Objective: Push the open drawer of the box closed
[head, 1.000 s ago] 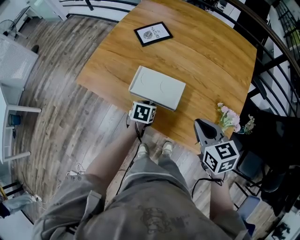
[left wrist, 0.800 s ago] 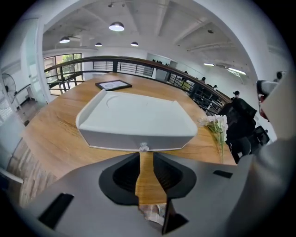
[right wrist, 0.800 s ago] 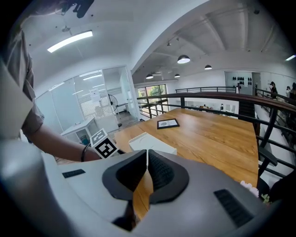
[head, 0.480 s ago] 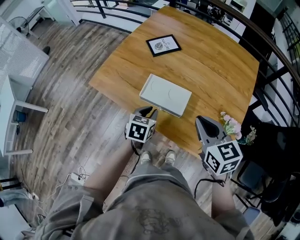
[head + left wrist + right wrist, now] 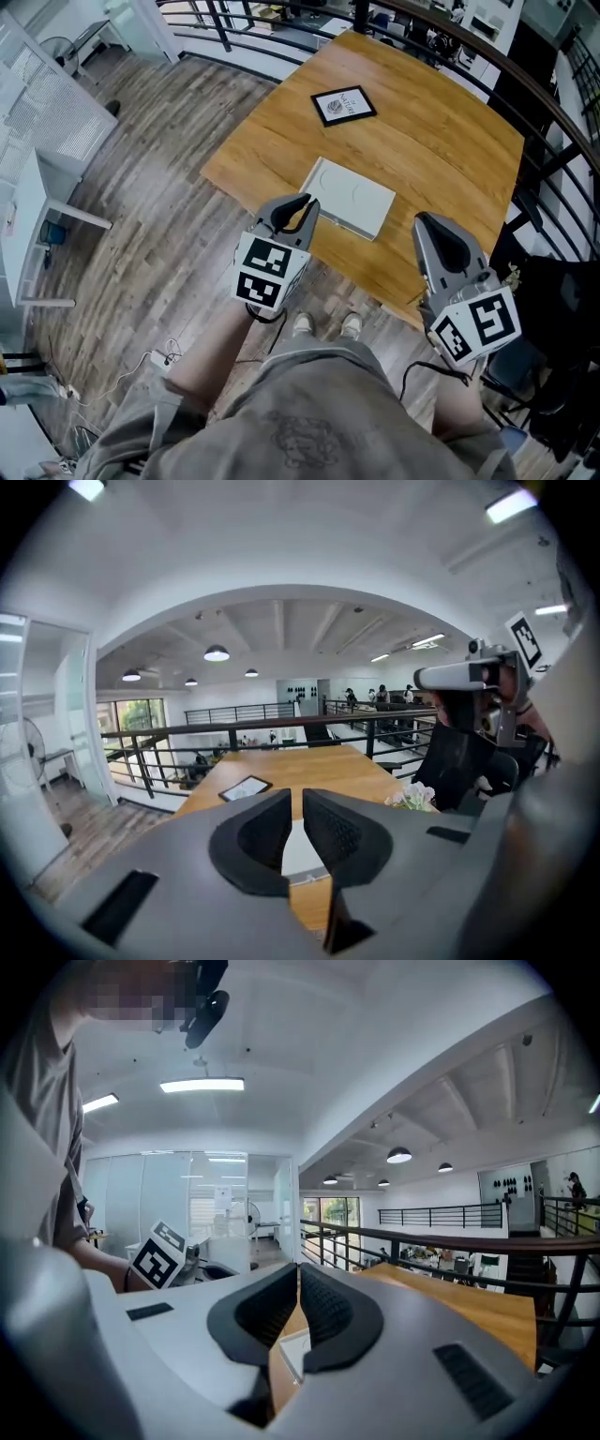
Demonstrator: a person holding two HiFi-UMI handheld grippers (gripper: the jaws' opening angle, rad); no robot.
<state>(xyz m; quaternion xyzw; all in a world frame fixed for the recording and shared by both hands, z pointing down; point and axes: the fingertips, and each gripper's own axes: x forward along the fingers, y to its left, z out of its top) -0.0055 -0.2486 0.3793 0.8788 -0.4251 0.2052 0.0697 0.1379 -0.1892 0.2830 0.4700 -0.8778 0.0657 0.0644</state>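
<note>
Two grippers hang at the near edge of the wooden counter (image 5: 441, 141), one in each of the person's hands. The left gripper (image 5: 302, 206) points across the counter. Its jaws stand narrowly apart and are closing, with nothing between them. Its own view (image 5: 297, 799) shows only a thin slit of daylight between the dark pads (image 5: 265, 829). Its marker cube (image 5: 267, 272) sits lower, over the wooden floor (image 5: 159, 225).

The right gripper (image 5: 429, 227) is further to the right, over the counter's near corner. Its own view (image 5: 299, 1269) shows the jaw tips meeting, empty.

The white box (image 5: 352, 195) lies flat on the counter close to the near edge, between the two grippers and a little beyond them. The left gripper's tips are near its near left corner; neither gripper touches it as far as I can see. From above it reads as one plain slab, and I cannot tell whether the drawer is fully in. A strip of the box (image 5: 302, 850) shows below the left jaws, and a corner of it (image 5: 292, 1354) below the right ones.

Farther back lies a small black-framed picture (image 5: 342, 105), well apart from the box. A dark railing (image 5: 281, 19) runs round the far side of the counter. Below the edge the person's shoes (image 5: 302, 324) stand on the floor.
</note>
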